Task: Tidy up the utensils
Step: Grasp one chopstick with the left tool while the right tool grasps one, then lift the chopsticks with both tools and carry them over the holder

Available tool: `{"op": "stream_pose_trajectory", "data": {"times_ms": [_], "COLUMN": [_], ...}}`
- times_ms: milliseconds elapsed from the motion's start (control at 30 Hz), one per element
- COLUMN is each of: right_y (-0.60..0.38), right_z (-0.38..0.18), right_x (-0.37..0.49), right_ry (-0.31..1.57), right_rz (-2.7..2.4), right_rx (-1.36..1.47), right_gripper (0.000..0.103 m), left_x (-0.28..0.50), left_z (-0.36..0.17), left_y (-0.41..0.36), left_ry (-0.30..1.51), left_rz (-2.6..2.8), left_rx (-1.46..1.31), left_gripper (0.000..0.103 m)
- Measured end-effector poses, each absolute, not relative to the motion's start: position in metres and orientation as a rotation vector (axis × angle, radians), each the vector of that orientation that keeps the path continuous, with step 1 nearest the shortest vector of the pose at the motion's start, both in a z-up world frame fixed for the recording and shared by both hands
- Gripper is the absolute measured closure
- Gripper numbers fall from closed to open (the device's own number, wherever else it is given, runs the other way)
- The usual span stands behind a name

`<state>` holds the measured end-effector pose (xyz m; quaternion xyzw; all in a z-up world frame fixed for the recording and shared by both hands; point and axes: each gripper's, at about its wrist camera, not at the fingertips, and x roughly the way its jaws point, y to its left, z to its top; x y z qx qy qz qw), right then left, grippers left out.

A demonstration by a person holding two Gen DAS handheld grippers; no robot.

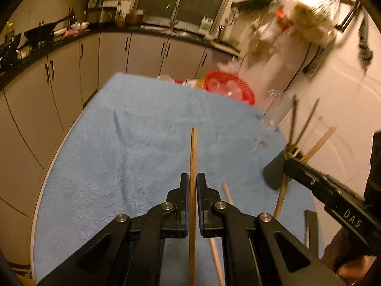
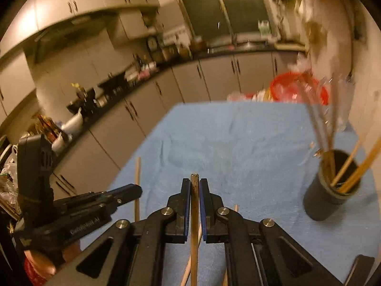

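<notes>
My left gripper (image 1: 193, 178) is shut on a wooden chopstick (image 1: 193, 157) that sticks out well past its tips, above the blue towel (image 1: 133, 143). My right gripper (image 2: 195, 184) is shut on another chopstick (image 2: 194, 178), whose dark tip barely clears the pads. A black cylindrical holder (image 2: 333, 188) with several chopsticks stands on the towel at the right. In the left wrist view the holder (image 1: 276, 174) is partly hidden behind the right gripper (image 1: 289, 165). More loose chopsticks (image 1: 227, 193) lie on the towel below both grippers. The left gripper (image 2: 137, 190) shows at the lower left of the right wrist view.
A red basket (image 1: 228, 88) with plastic wrapping sits at the towel's far edge, next to a clear glass (image 1: 273, 109). Kitchen cabinets (image 1: 71, 71) and a cluttered counter run along the left. A wall (image 1: 333, 95) with hanging utensils stands to the right.
</notes>
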<state>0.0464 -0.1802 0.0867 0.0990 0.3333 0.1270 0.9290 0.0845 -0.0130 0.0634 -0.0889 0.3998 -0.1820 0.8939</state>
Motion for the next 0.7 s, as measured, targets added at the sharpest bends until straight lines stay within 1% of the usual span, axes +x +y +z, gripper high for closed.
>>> {"op": "stream_pose_trajectory", "data": {"times_ms": [300, 700], "right_y": [-0.195, -0.224], "right_z": [0.116, 0.138], "right_x": [0.007, -0.024], "right_ry": [0.598, 0.502], "right_rz": [0.238, 0.208], "right_rx": [0.217, 0.252], "right_gripper": [0.095, 0.095], "left_x": [0.063, 0.049], "left_z": [0.095, 0.108], "left_y": [-0.018, -0.024], "left_ry": [0.764, 0.738], "left_rz": [-0.382, -0.381], "left_rx": [-0.182, -0.16], "left_gripper": [0.097, 0.097]}}
